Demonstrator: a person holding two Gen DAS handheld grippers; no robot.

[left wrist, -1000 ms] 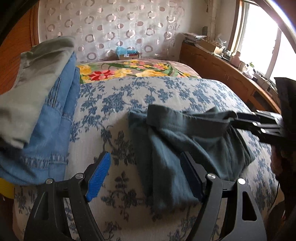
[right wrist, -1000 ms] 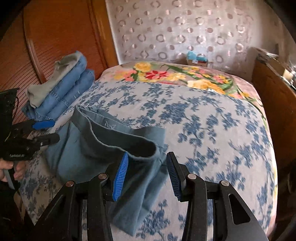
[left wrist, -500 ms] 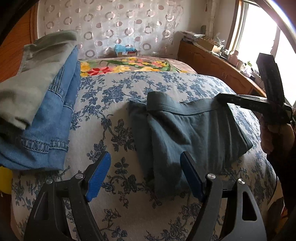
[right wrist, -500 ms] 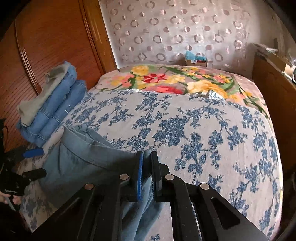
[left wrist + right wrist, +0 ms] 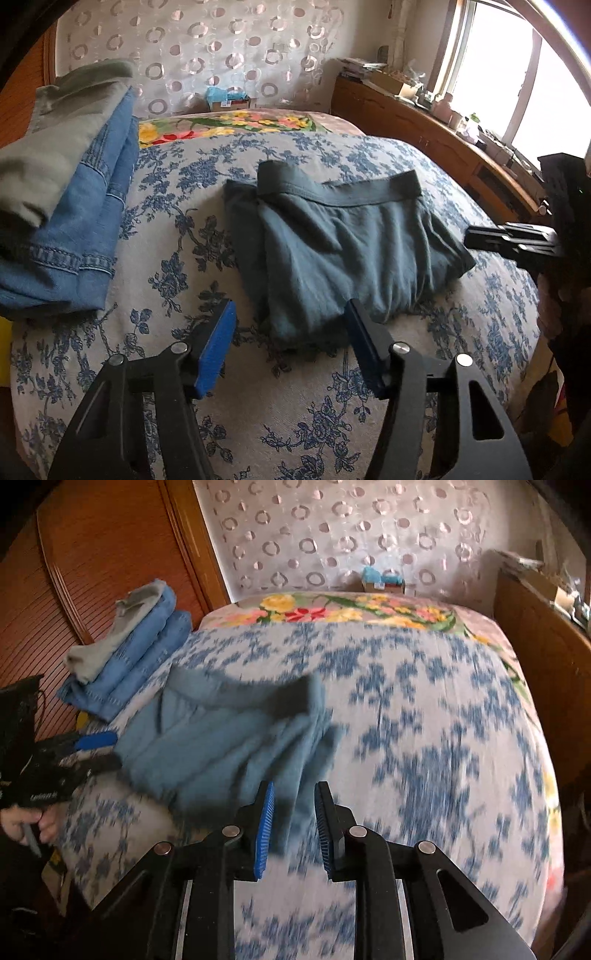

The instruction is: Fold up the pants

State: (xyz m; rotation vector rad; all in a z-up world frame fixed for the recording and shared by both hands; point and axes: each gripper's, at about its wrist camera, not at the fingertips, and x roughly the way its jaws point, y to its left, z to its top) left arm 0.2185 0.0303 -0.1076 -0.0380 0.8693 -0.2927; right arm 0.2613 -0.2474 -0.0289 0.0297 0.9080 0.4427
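Observation:
The folded teal pants (image 5: 343, 251) lie on the blue-flowered bedspread (image 5: 177, 236), waistband on the far side. My left gripper (image 5: 290, 339) is open and empty, just short of the pants' near edge. In the right wrist view, which is blurred, the pants (image 5: 221, 734) lie ahead and to the left. My right gripper (image 5: 293, 823) is open with a narrow gap and holds nothing, at the pants' near corner. The right gripper also shows at the right edge of the left wrist view (image 5: 476, 240), beside the pants' right corner. The left gripper shows in the right wrist view (image 5: 99, 749).
A stack of folded blue jeans with a grey-green garment on top (image 5: 70, 206) lies at the bed's left side, next to a wooden wardrobe (image 5: 92, 572). A wooden sideboard (image 5: 424, 136) with clutter runs under the window on the right. A flowered pillow (image 5: 229, 123) lies at the head.
My right gripper, shut on the pants' waistband half a second ago, has let go, opened slightly and pulled back. The pants now lie flat. My left gripper stayed open.

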